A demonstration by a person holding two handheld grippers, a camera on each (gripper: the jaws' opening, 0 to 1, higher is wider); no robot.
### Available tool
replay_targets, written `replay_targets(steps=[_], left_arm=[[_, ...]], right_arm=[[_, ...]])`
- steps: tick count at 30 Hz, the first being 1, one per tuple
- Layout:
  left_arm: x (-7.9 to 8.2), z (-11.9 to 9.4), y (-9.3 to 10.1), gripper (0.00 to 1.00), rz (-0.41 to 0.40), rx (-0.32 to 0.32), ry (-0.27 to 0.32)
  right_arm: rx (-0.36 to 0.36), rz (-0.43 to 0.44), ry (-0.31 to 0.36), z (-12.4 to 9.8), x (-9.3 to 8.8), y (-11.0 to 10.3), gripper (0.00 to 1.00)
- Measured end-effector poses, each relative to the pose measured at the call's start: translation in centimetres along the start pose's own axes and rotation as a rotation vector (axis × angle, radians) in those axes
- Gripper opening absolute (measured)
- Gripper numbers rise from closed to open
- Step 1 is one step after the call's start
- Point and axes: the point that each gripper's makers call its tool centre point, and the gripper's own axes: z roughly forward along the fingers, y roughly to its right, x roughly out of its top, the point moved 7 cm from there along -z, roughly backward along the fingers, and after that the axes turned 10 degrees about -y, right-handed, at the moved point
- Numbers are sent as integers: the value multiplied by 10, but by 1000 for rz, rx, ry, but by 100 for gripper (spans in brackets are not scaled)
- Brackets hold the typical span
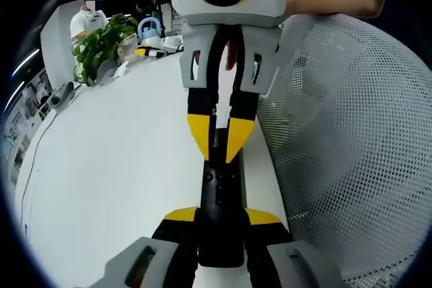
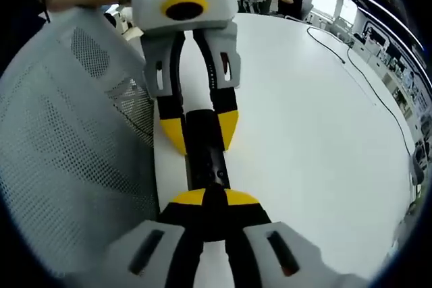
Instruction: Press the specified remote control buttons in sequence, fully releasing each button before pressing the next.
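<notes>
Both claws [image 1: 220, 217] [image 2: 213, 198] clamp the black remote [image 1: 219, 197] over a white table [image 1: 121, 180] beside a mesh chair [image 1: 351, 153].

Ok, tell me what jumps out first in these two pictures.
A slim black remote lies on the white table, gripped at opposite ends by two grippers with yellow-tipped jaws: the left gripper at one end, the right gripper at the other. Beside the table edge, a grey mesh chair back looms, and a leafy green plant stands at the far end.

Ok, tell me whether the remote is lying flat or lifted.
Cannot tell. The remote is clamped at both ends by the left gripper and right gripper, hiding its underside.
</notes>
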Motion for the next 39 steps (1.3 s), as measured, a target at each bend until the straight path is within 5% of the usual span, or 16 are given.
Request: replay_targets(steps=[4,8,16,27,39], left_arm=[[0,0,0,26,2,-1,3],[0,0,1,26,6,-5,3],[0,0,0,26,11,-13,6],[0,0,0,26,20,-15,5],[-1,0,0,26,23,-17,8]], right_arm=[[0,-19,-15,1,2,-2,7],[3,-123,-108,2,9,-2,7],[75,-92,-199,4,15,5,7],[77,-40,-128,1,8,4,7],[68,-26,-132,-1,4,1,10]])
